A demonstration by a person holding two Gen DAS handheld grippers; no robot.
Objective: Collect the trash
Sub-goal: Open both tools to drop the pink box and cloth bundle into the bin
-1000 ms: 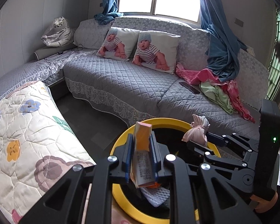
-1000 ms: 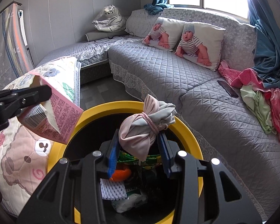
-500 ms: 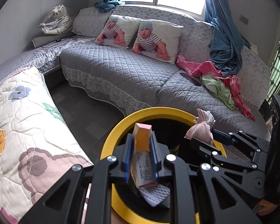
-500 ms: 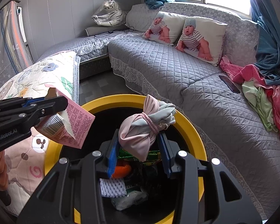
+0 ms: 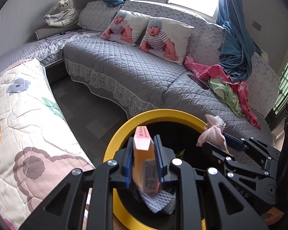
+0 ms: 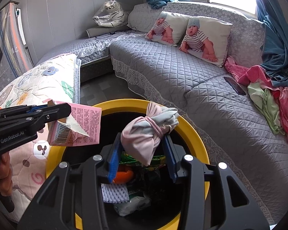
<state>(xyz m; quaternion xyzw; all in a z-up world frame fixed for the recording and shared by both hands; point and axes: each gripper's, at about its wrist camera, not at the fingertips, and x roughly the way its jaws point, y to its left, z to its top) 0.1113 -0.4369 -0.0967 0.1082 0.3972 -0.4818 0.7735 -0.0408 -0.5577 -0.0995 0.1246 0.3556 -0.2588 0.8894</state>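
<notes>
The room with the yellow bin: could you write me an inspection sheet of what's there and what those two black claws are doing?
Surface: grey quilted sofa; floral quilt beside the bin.
Job's things: yellow-rimmed bin partly filled; pink carton; tied cloth bundle.
Clutter: pink and green clothes, phone, two baby-print cushions, wrapped toy tiger.
Grippers: left gripper opening, carton between its jaws above the bin; right gripper opening around the bundle.
Cables: black cable on the sofa corner.
Surroundings: window, blue curtains.
</notes>
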